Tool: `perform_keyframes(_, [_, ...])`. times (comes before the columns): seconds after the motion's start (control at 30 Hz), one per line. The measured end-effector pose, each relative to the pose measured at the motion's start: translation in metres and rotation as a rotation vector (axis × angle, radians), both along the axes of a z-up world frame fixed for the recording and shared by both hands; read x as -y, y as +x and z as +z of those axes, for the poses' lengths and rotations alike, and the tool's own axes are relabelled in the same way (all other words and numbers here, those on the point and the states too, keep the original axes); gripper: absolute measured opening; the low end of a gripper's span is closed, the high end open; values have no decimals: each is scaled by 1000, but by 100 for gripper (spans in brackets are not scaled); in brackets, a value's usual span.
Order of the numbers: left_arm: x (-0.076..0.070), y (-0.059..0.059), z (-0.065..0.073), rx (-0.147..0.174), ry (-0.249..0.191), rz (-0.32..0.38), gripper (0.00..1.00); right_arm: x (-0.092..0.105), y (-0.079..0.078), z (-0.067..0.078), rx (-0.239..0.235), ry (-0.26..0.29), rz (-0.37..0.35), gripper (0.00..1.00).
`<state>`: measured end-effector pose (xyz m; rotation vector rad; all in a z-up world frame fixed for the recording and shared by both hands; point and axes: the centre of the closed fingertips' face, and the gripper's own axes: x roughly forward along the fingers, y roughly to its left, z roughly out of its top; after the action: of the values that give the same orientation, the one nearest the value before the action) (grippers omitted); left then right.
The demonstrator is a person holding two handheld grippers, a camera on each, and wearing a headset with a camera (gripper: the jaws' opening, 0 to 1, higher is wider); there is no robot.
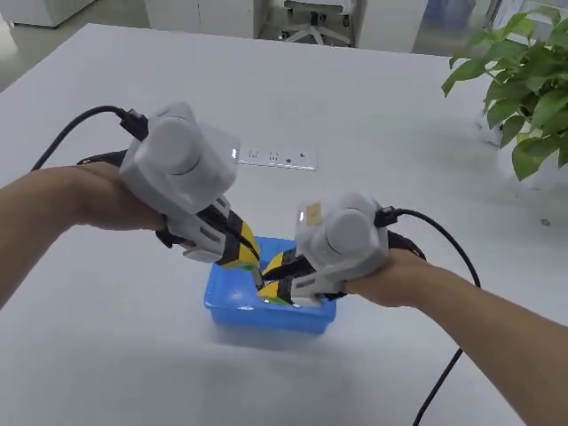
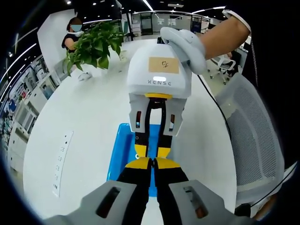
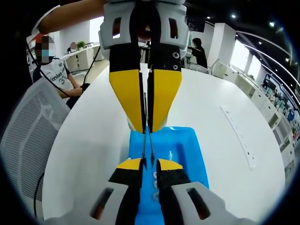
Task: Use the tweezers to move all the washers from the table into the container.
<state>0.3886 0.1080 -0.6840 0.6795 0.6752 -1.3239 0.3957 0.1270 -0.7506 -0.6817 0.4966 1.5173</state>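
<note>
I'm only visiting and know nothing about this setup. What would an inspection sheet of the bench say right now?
Surface: white table, evenly lit.
Job's things: blue container with small washers inside; tweezers point down into it.
Clutter: socket strip beyond the container.
Grippers: left gripper is shut on the tweezers; the right gripper has its jaws either side of the tweezer tips, contact unclear.
Cables: black cable from the left gripper, second cable from the right.
Surroundings: potted plant, mesh chair, a person seated beyond it.
</note>
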Motion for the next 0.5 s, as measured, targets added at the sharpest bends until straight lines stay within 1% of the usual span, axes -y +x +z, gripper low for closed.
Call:
perform_keyframes(0.03, [0,0,1,4,0,1,6,0,-1,1,7,3,1,11])
perform_keyframes(0.2, [-1,-4,7,6,-12,3,6,-1,-3,8,10,23,0,11])
perform_keyframes(0.27, [-1,-4,9,11,-13,3,6,-2,-4,10,14,30,1,11])
perform_keyframes(0.5, [-2,-11,14,12,-22,-3,6,-5,-10,15,13,54,20,11])
